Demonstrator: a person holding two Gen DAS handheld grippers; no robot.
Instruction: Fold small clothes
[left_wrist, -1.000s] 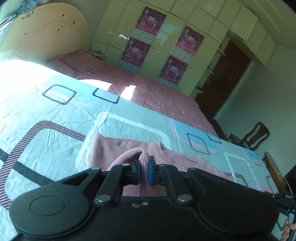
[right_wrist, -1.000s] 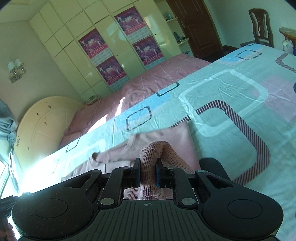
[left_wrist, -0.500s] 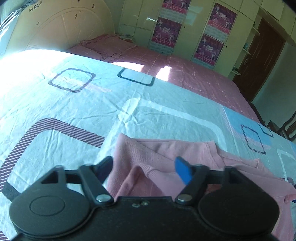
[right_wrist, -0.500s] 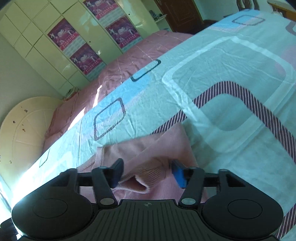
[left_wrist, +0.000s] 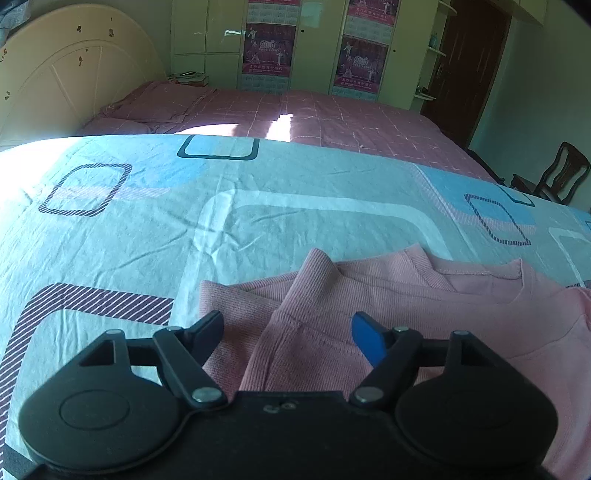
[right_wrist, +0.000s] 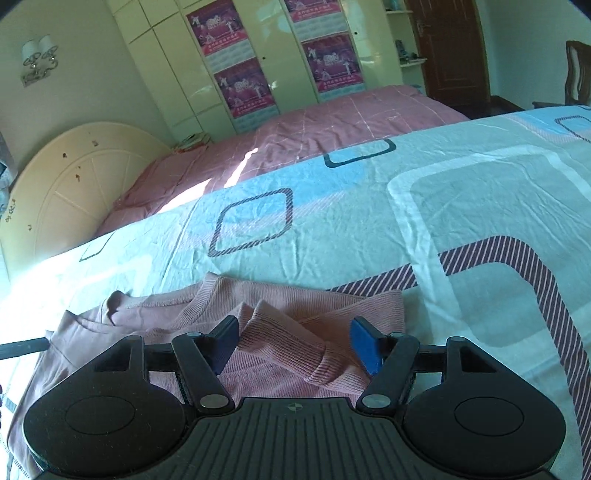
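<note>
A small pink ribbed sweater (left_wrist: 424, 295) lies flat on the patterned light-blue sheet (left_wrist: 258, 221), neckline towards the far side. My left gripper (left_wrist: 289, 319) hovers over the left sleeve (left_wrist: 314, 280), which is folded inward across the body; its jaws are closing, with cloth under the gap and the pads not pressing it. In the right wrist view my right gripper (right_wrist: 293, 324) stands open above the other sleeve (right_wrist: 288, 350), whose cuff rests on the sweater (right_wrist: 155, 317). Neither gripper holds anything.
The sheet (right_wrist: 480, 206) spreads wide around the sweater. Beyond it lies a pink bedspread (left_wrist: 332, 118) with a cream headboard (left_wrist: 66, 81) at the left. Wardrobes with posters (left_wrist: 269, 44), a dark door (left_wrist: 469, 70) and a wooden chair (left_wrist: 554, 177) stand at the back and right.
Both grippers were shut on a pink sleeve each; they moved down and inward, opened and let the sleeves drop across the sweater's body. The views have rolled more level.
</note>
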